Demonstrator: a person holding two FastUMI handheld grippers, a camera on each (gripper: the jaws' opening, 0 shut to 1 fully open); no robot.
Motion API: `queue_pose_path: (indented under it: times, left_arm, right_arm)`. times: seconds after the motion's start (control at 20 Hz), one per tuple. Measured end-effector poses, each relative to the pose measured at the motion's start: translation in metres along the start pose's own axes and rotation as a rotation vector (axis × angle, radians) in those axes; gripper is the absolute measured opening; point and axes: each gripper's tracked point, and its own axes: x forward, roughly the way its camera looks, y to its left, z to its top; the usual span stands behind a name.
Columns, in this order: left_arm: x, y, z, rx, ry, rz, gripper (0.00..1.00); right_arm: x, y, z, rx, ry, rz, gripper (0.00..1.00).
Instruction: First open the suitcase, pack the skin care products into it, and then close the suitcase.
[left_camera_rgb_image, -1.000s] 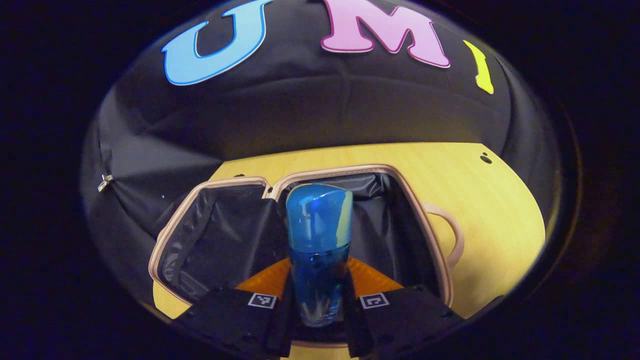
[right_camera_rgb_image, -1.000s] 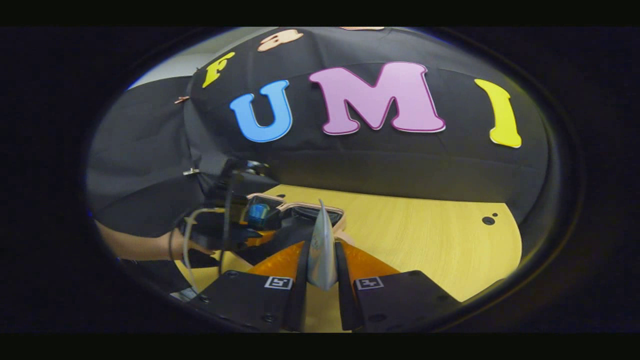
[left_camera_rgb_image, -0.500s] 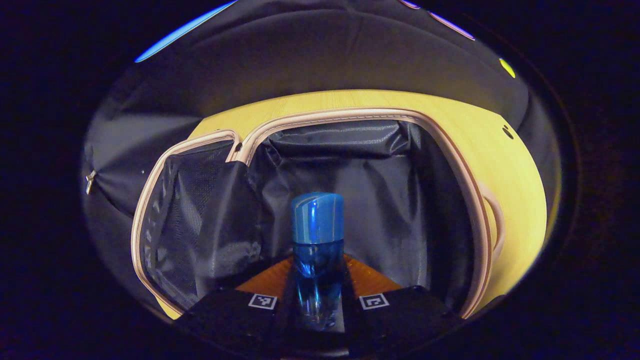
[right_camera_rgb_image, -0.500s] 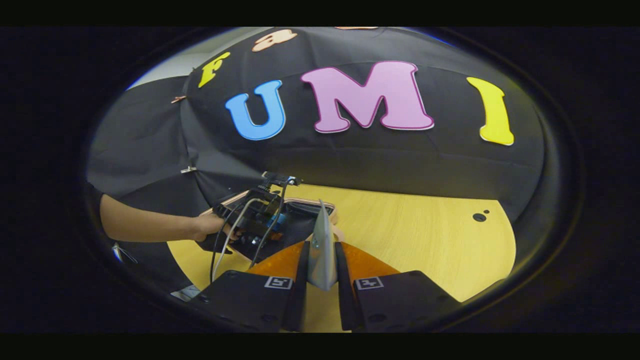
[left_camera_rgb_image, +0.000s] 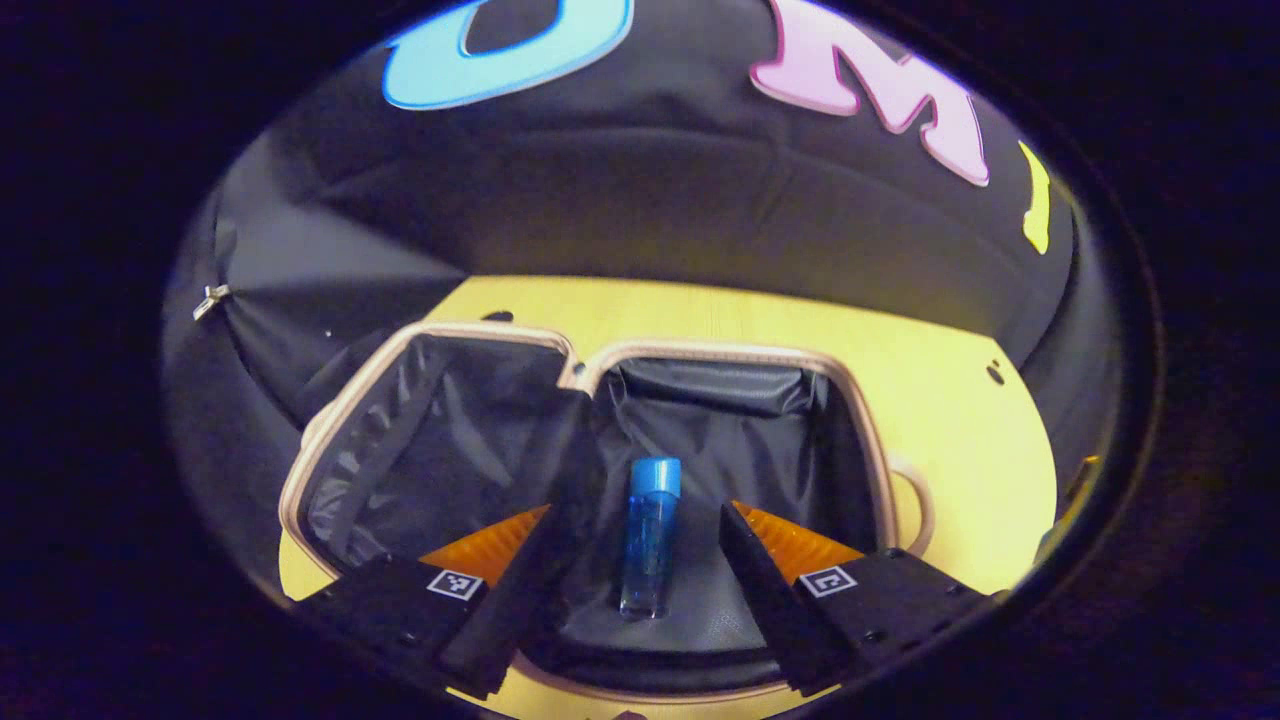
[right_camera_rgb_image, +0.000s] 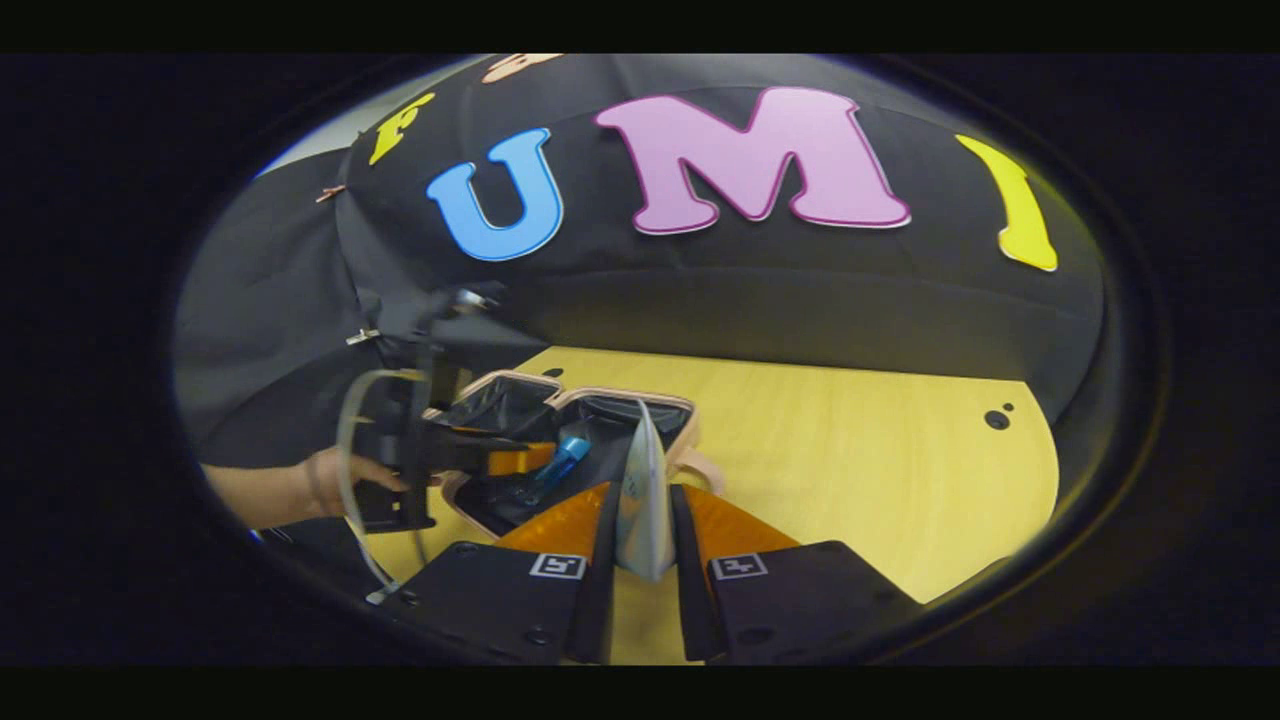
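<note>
Left gripper (left_camera_rgb_image: 635, 545) spread wide, holding nothing. Slim blue capped bottle (left_camera_rgb_image: 648, 535) lies in the open pink-trimmed black-lined suitcase (left_camera_rgb_image: 720, 355), long axis toward 12. Right gripper (right_camera_rgb_image: 640, 535) pinches a thin pale sachet (right_camera_rgb_image: 645, 500), prob. a sample pack; suitcase sits at its 11 o'clock, near.

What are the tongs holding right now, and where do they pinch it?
The right tongs pinch a thin pale packet by its bottom edge, so it stands up. The left tongs are open and hold nothing; the blue bottle lies in the suitcase.
</note>
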Motion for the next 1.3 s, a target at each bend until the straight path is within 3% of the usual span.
queue_pose_path:
  times: [0.15, 0.35, 0.6, 0.7, 0.75, 0.8, 0.95, 1.0, 1.05, 1.1, 1.15, 1.25, 1.3]
  left_arm:
    - [-0.062, 0.043, 0.015, 0.031, -0.113, 0.013, 0.98]
    - [-0.122, 0.078, 0.007, 0.106, -0.171, 0.015, 0.99]
    - [-0.150, 0.082, -0.026, 0.025, -0.149, -0.053, 0.99]
    - [-0.156, 0.080, -0.033, 0.000, -0.146, -0.075, 0.99]
    - [-0.159, 0.078, -0.036, -0.007, -0.141, -0.084, 0.99]
    - [-0.161, 0.078, -0.039, -0.009, -0.138, -0.088, 0.99]
    - [-0.168, 0.084, -0.045, -0.014, -0.131, -0.099, 0.99]
    - [-0.168, 0.088, -0.047, -0.016, -0.129, -0.095, 0.98]
    - [-0.167, 0.093, -0.049, -0.024, -0.125, -0.087, 0.98]
    - [-0.167, 0.098, -0.050, -0.037, -0.125, -0.078, 0.98]
    - [-0.165, 0.105, -0.050, -0.052, -0.124, -0.067, 0.98]
    - [-0.158, 0.127, -0.051, -0.086, -0.124, -0.032, 0.98]
    - [-0.152, 0.140, -0.052, -0.101, -0.122, -0.009, 0.98]
  right_arm:
    - [0.043, 0.021, -0.011, -0.010, 0.059, -0.022, 0.37]
    - [0.096, 0.048, -0.045, 0.070, 0.212, -0.050, 0.30]
    - [0.154, 0.060, -0.099, 0.075, 0.411, -0.132, 0.27]
    - [0.167, 0.053, -0.122, 0.083, 0.497, -0.189, 0.31]
    - [0.170, 0.052, -0.131, 0.108, 0.543, -0.213, 0.22]
    - [0.172, 0.051, -0.127, 0.147, 0.547, -0.239, 0.38]
    - [0.189, 0.046, -0.123, 0.221, 0.551, -0.295, 0.30]
    - [0.187, 0.046, -0.127, 0.220, 0.585, -0.297, 0.33]
    - [0.191, 0.043, -0.124, 0.208, 0.565, -0.308, 0.45]
    - [0.192, 0.042, -0.124, 0.192, 0.557, -0.310, 0.28]
    - [0.187, 0.045, -0.118, 0.182, 0.550, -0.308, 0.33]
    - [0.179, 0.051, -0.111, 0.146, 0.520, -0.295, 0.77]
    - [0.173, 0.054, -0.103, 0.126, 0.482, -0.284, 0.77]
